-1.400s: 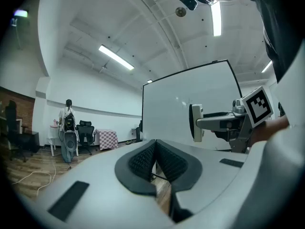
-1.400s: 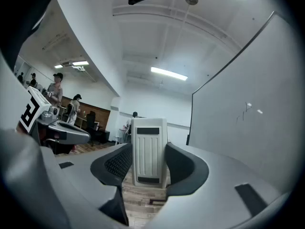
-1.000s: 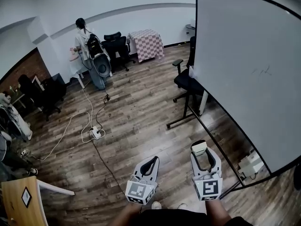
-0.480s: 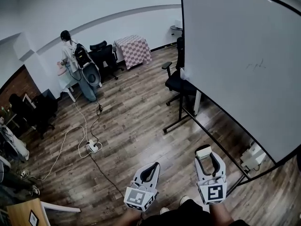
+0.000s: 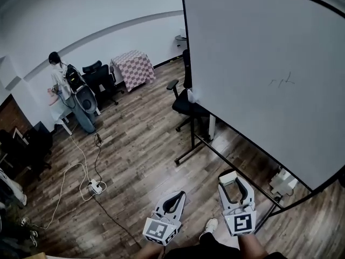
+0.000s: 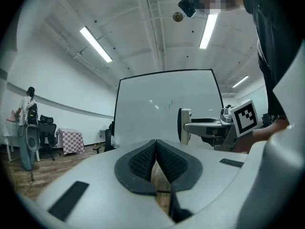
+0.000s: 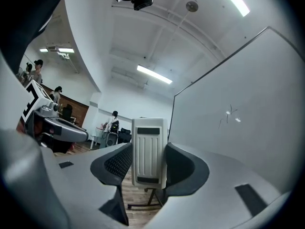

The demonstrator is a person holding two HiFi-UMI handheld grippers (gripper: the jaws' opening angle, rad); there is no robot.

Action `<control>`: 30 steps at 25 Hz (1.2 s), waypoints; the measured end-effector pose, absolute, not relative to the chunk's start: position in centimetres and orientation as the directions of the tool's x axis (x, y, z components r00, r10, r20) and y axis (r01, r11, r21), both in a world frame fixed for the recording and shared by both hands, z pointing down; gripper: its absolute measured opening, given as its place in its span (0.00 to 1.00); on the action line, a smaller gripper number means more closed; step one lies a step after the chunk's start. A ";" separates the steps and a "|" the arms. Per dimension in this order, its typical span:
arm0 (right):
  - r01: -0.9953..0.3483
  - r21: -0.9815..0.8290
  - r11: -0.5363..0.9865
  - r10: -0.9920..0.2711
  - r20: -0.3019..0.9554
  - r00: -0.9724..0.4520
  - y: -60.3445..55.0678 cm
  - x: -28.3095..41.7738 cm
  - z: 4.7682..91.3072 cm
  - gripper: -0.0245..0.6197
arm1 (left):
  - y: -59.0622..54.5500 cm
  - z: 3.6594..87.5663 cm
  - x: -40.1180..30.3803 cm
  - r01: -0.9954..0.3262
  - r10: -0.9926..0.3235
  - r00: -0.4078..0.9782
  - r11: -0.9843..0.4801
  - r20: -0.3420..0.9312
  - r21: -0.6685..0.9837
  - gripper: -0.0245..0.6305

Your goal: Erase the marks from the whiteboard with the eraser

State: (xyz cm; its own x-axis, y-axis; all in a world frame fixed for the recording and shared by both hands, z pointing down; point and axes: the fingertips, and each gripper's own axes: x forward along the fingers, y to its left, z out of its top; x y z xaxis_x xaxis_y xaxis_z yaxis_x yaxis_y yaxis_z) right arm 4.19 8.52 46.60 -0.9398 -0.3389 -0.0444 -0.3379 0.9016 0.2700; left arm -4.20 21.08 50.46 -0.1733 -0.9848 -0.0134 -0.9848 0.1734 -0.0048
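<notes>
A large whiteboard [image 5: 259, 63] on a black stand fills the right of the head view, with a small dark scribble [image 5: 283, 81] on it. The same whiteboard [image 6: 164, 111] shows ahead in the left gripper view and the whiteboard [image 7: 248, 113] at the right in the right gripper view, marks [image 7: 230, 112] faint. My right gripper [image 5: 233, 180] is low near the board's lower edge, shut on a white ribbed eraser [image 7: 149, 151], whose end [image 5: 228, 175] sticks out at the tips. My left gripper [image 5: 173, 201] hangs beside it, shut and holding nothing.
A black office chair [image 5: 186, 101] stands at the board's left end. A power strip [image 5: 96, 186] with cables lies on the wood floor. A person [image 5: 67, 90] stands far left by chairs and a checkered table [image 5: 132, 68]. A white box [image 5: 281, 183] sits under the board.
The view has swung left to right across the room; the whiteboard now sits larger and more central. Both grippers stay low in front, the right still shut on the eraser.
</notes>
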 end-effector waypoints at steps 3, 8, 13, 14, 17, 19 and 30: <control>-0.352 0.267 0.897 -0.351 -0.054 -0.935 5.3 3.0 45.8 0.42 | 17.3 49.8 -5.2 -0.990 -0.990 -0.140 0.140 -0.013 -0.016 0.07; -0.391 0.246 0.887 -0.383 -0.083 -0.920 -1.0 2.2 44.7 0.42 | 10.5 49.3 -6.3 -0.995 -0.996 -0.094 0.094 -0.006 -0.026 0.07; -0.422 0.240 0.874 -0.406 -0.113 -0.907 -7.8 2.6 44.0 0.42 | 2.4 49.4 -6.7 -0.998 -0.998 -0.058 0.059 -0.018 -0.034 0.07; -0.424 0.241 0.873 -0.405 -0.126 -0.906 -8.8 2.6 43.8 0.42 | 1.2 49.4 -6.8 -0.998 -0.998 -0.053 0.054 -0.021 -0.034 0.07; -0.440 0.251 0.862 -0.417 -0.143 -0.898 -11.3 2.6 43.5 0.42 | -2.2 49.5 -7.0 -0.999 -0.999 -0.037 0.038 -0.023 -0.024 0.07; -0.454 0.239 0.859 -0.430 -0.144 -0.891 -12.7 2.6 43.5 0.42 | -4.2 49.5 -6.9 -1.000 -0.999 -0.022 0.022 -0.026 -0.010 0.07; -0.547 0.253 0.798 -0.526 -0.150 -0.837 -18.9 2.7 42.6 0.42 | -14.3 49.0 -7.3 -0.991 -0.989 0.130 -0.130 -0.069 0.005 0.07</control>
State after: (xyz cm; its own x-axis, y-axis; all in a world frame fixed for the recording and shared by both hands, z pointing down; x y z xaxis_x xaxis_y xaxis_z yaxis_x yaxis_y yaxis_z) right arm 2.70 -18.94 42.59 -0.8373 -0.5258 -0.1500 -0.5466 0.7983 0.2530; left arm -7.35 -14.25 49.02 0.1298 -0.9892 -0.0686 -0.9914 -0.1304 0.0053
